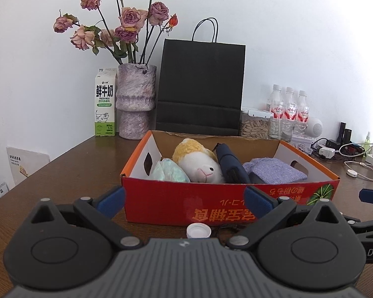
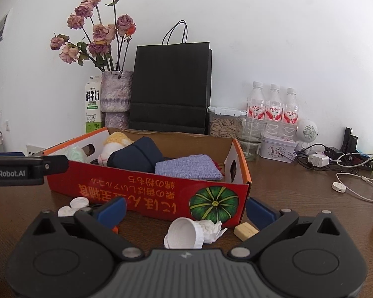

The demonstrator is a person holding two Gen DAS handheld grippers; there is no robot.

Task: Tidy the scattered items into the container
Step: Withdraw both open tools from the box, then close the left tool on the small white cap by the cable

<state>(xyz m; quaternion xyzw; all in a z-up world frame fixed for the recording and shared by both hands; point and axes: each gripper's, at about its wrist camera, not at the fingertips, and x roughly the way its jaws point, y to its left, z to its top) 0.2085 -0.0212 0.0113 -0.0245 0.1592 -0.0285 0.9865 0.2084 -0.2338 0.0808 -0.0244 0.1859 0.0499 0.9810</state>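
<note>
Red cardboard box [image 1: 186, 201], open-topped, is being carried by the brown surface [image 1: 69, 173]. Inside the box are being held: a plush sheep [image 1: 199, 165] near its left end, a pale packet [image 1: 170, 171] left of the sheep, a navy pouch [image 1: 230, 166] right of the sheep, and a folded blue cloth [image 1: 276, 170] toward the box's right end.

Still outside, in front of the box: a white bottle cap [image 1: 198, 231] is being seen just before its front wall; two white caps [image 2: 73, 206] are lying by its front left; a tipped white paper cup [image 2: 182, 233] with crumpled tissue [image 2: 212, 228] and a tan block [image 2: 245, 230] are lying by its front right corner.

Left gripper [image 1: 185, 198]: held wide open before the box, nothing being gripped. Right gripper [image 2: 186, 209]: likewise spread wide and empty, with the cup lying between its fingers.

Behind the box: black paper bag [image 1: 201, 87], vase of dried roses [image 1: 135, 101], milk carton [image 1: 105, 101].
</note>
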